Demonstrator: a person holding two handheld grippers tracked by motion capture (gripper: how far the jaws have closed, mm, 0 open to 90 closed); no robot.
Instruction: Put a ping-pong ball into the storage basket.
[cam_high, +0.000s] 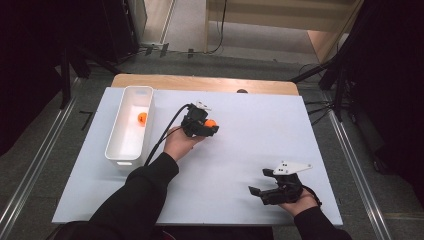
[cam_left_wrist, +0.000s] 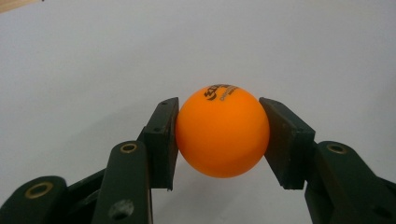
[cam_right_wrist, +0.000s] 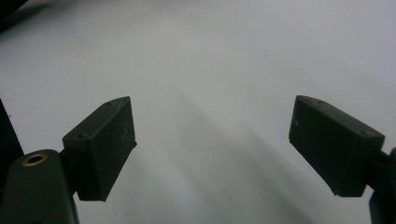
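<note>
Obstacle: white bin (cam_high: 129, 127) along the counter's (cam_high: 240, 150) left side.
Free room: bare counter between the tools.

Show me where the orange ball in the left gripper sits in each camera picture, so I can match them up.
High view: orange ball just left of centre, at the left gripper, right of the white bin.
Left gripper view: centre, clamped between both pads.
Right gripper view: not in it; open jaws over bare surface.
Shared landmark: the white table surface.

Light: bright on the white bench (cam_high: 260, 150), dark surroundings
Shadows: soft, under the right fingers (cam_right_wrist: 100, 149)
Focus: ball (cam_left_wrist: 222, 131) sharp, high view slightly soft
Glare: none
</note>
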